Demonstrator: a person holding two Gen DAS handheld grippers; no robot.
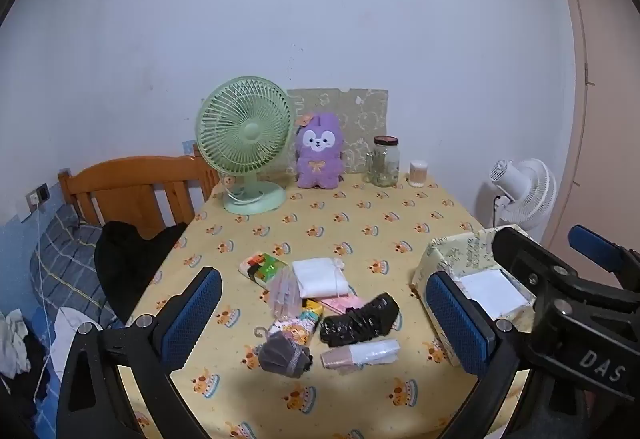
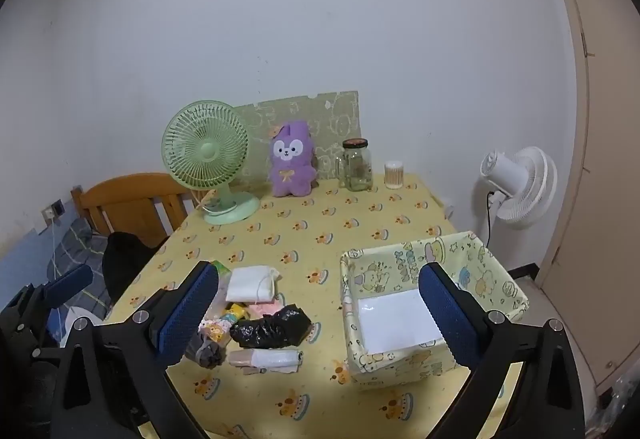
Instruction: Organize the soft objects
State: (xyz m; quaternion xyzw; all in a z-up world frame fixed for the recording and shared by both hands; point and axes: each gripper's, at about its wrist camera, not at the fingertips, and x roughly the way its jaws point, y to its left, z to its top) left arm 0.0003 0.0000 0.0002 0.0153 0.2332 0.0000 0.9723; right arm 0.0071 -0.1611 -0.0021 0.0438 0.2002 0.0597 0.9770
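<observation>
A pile of soft items lies near the front of the yellow-clothed table (image 1: 360, 223): a white folded cloth (image 1: 320, 276), a black crinkled bag (image 1: 360, 320), a grey bundle (image 1: 285, 353), a plastic-wrapped pink and white roll (image 1: 360, 354), and colourful packets (image 1: 262, 266). To its right stands a yellow cartoon-print fabric box (image 2: 432, 303) with a white floor. My left gripper (image 1: 326, 323) hangs open above the pile, nothing between its fingers. My right gripper (image 2: 320, 315) is open too, its right finger over the box. The pile shows in the right wrist view around the black bag (image 2: 272, 327).
At the table's far edge stand a green desk fan (image 1: 246, 143), a purple plush toy (image 1: 320, 151), a glass jar (image 1: 386, 161) and a small cotton-swab pot (image 1: 418, 173). A wooden headboard (image 1: 136, 187) and bed lie left. A white floor fan (image 2: 516, 187) stands right.
</observation>
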